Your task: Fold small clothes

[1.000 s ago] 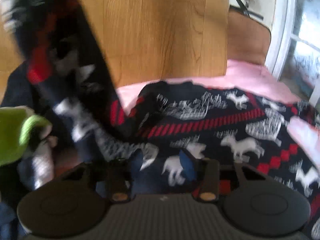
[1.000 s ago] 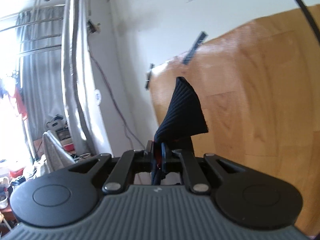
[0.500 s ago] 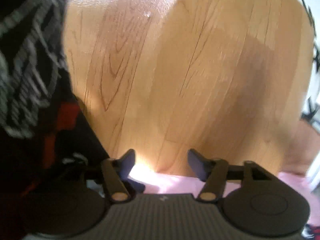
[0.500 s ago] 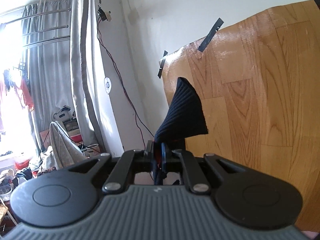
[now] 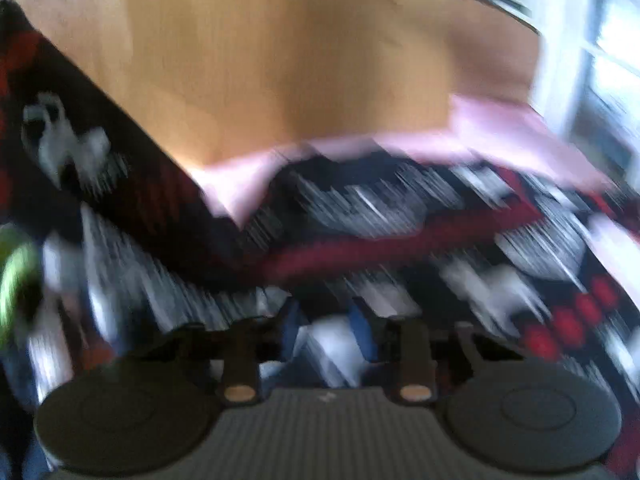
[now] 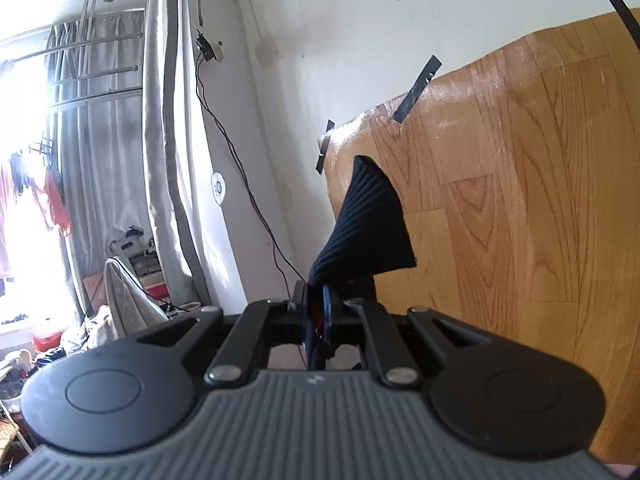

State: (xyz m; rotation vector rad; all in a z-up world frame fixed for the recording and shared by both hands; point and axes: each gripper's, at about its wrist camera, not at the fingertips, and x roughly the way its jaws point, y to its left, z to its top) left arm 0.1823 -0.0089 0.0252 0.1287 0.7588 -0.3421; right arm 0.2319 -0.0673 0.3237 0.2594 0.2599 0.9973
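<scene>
Here right claw (image 6: 316,312) pinches dark ribbed cuff (image 6: 366,224); no containers.

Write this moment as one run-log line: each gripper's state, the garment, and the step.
right gripper: shut on ribbed dark cuff | left gripper: jaws just closing over patterned knit garment, grip unclear | step: fold not done

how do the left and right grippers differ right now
The right gripper is shut on a dark ribbed cloth held up before the wood panel; the left gripper has a gap between its fingers, which have just been closing, over the patterned knit; blur hides whether they pinch it. The right view is sharp, the left view smeared. Both share black bodies and blue pads.
</scene>
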